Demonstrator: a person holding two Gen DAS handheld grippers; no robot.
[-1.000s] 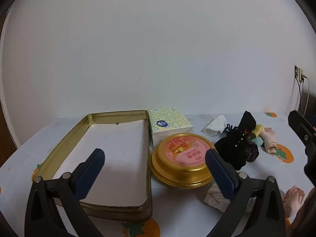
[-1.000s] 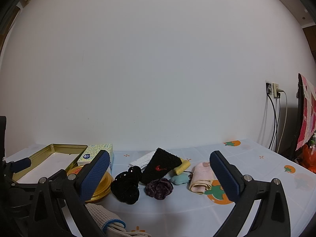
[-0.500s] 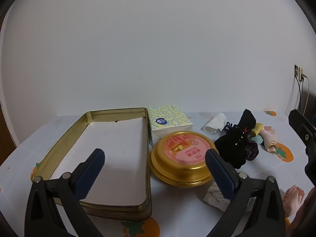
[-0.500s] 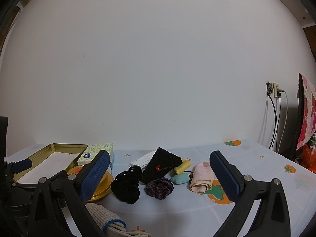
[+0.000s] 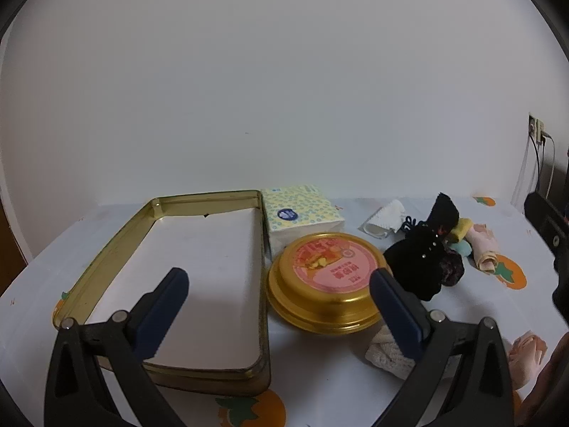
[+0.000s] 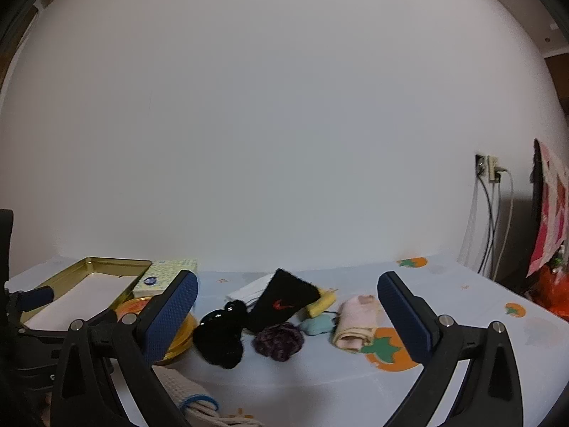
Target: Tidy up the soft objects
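Note:
A pile of soft things lies on the table: a black fuzzy bundle (image 6: 220, 334), a black wristband with a red logo (image 6: 284, 302), a purple scrunchie (image 6: 279, 339), a teal piece (image 6: 316, 325), a yellow piece (image 6: 322, 302), a pink rolled cloth (image 6: 355, 322) and a white cloth (image 5: 386, 215). A cream knitted cloth (image 5: 386, 354) lies near my left gripper (image 5: 277, 293), which is open and empty above an open gold tin tray (image 5: 117, 245). My right gripper (image 6: 286, 307) is open and empty, short of the pile.
A round gold tin with a pink lid (image 5: 329, 279) stands right of the tray, with a tissue pack (image 5: 302, 213) behind it. A pink soft item (image 5: 526, 352) lies at the right front. Wall socket and cables (image 6: 489, 213) stand at the right.
The left gripper has tilted or moved slightly, so the tray and tins sit a little higher in its view. The right gripper has barely moved. Both stay open.

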